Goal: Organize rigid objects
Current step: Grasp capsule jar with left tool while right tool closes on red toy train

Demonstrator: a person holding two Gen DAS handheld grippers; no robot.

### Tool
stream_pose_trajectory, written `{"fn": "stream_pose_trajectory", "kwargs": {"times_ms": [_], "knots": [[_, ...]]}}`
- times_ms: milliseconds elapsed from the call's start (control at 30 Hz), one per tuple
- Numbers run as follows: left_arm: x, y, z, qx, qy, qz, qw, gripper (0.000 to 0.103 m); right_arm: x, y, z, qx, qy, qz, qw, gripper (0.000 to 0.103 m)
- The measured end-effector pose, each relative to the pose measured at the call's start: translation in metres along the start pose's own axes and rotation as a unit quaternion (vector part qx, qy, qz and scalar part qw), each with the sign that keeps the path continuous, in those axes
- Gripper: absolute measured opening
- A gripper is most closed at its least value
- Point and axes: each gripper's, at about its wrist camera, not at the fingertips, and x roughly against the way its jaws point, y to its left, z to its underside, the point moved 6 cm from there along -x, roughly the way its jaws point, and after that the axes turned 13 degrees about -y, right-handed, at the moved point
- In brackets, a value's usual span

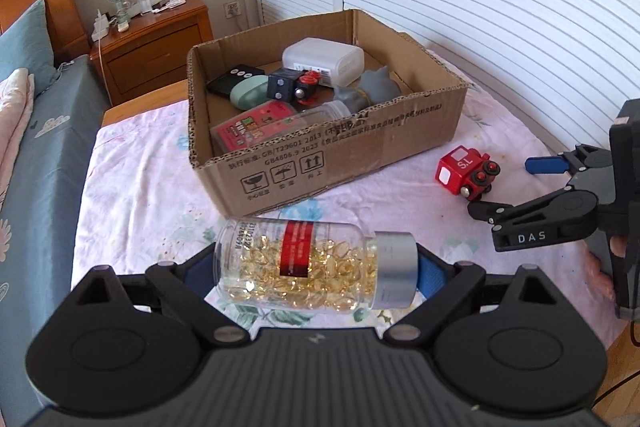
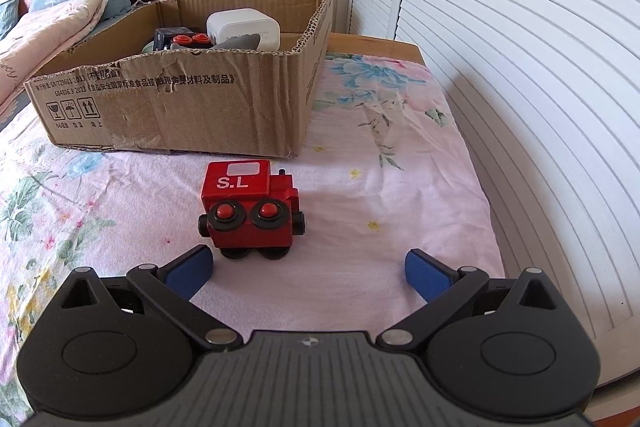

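- The cardboard box point(image 1: 320, 131) is the landmark; it sits on a floral sheet point(image 1: 140, 195) over what looks like a low wooden worktop beside the bed.
- Done so far, by my reading: several things already lie inside the box, among them a white case point(image 1: 324, 61), a black-and-red block toy point(image 1: 294, 87), a mint green case point(image 1: 250, 93), a grey figure point(image 1: 376, 85) and a red packet point(image 1: 256, 127).
- In hand: the left tongs point(image 1: 316, 271) are clamped endwise on a clear capsule bottle point(image 1: 304, 267), base against one pad and silver cap against the other; the bottle lies sideways, lifted clear of the sheet, in front of the box's near wall.
- Left to do: that bottle has yet to go into the box, and the red toy train point(image 2: 250, 207) stands on the sheet outside the box, near its front corner.
- The right tongs point(image 2: 310, 273) are spread apart and empty, just short of the train, not touching it.
- Writing: the train's cab reads "S.L"; the right tongs' finger, seen from the left wrist view, reads "DAS".
- The box wall carries Chinese print with "GB/T29601 2013" and "GB4806.9 2023", plus fragile, keep-dry and this-way-up symbols.
- The bottle's red label is too blurred to read.
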Motion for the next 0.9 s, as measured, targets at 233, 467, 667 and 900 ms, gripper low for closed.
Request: {"fn": "stream_pose_trajectory", "kwargs": {"times_ms": [233,467,667,900], "knots": [[-0.008,0.003,0.029,0.040,0.021,-0.025,0.9987,0.094,0.002,0.000,0.002,0.001,-0.019,-0.001,1.000,0.103],[-0.024,0.007,0.049,0.056,0.022,-0.050,0.9969,0.094,-0.001,0.002,-0.001,0.008,-0.009,-0.011,1.000,0.103],[-0.029,0.010,0.052,0.062,0.015,-0.054,0.9965,0.095,-0.010,0.021,-0.009,0.027,0.000,-0.047,0.999,0.103],[-0.033,0.012,0.052,0.072,0.007,-0.051,0.9961,0.094,-0.016,0.042,-0.019,0.048,0.001,-0.084,0.995,0.098]]}}
